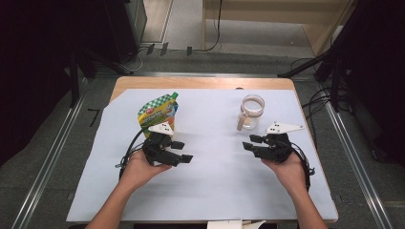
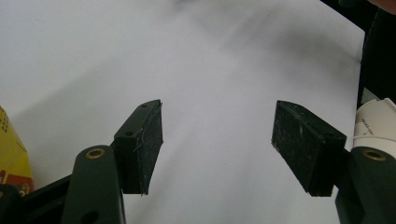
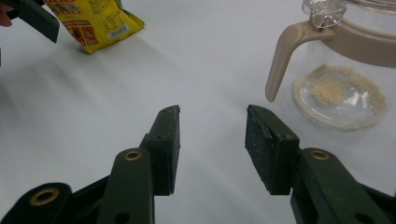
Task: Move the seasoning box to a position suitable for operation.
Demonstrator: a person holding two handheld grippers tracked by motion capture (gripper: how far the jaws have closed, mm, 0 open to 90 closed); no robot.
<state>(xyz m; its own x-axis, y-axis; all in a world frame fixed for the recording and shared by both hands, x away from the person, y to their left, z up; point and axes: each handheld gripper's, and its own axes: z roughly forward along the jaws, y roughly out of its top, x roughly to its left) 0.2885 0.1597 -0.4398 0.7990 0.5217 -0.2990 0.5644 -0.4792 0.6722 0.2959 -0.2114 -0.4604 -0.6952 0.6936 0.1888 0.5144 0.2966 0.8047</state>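
Both sets of jaws stand spread with nothing between them: in the left gripper view only bare white sheet shows in the gap, and the same holds in the right gripper view. The left gripper [image 1: 181, 151] hovers over the sheet just in front of the yellow-and-green pouch [image 1: 159, 113], which stands upright toward the far left of the white sheet [image 1: 210, 181]. The right gripper [image 1: 252, 142] sits near the glass jug [image 1: 251, 112], whose beige handle [image 3: 286, 53] hangs toward it; a thin layer of tan powder [image 3: 334, 91] lies on the jug's bottom.

From where I stand, this looks like the reach before a pour from pouch to jug. To do it well, the left jaws should close across the pouch's body, below the top seal, squarely so it doesn't fold or slip. The right jaws suit the handle: slide in around it, clamp firmly, and hold the jug steady, since clear glass on smooth paper would likely skate if nudged.
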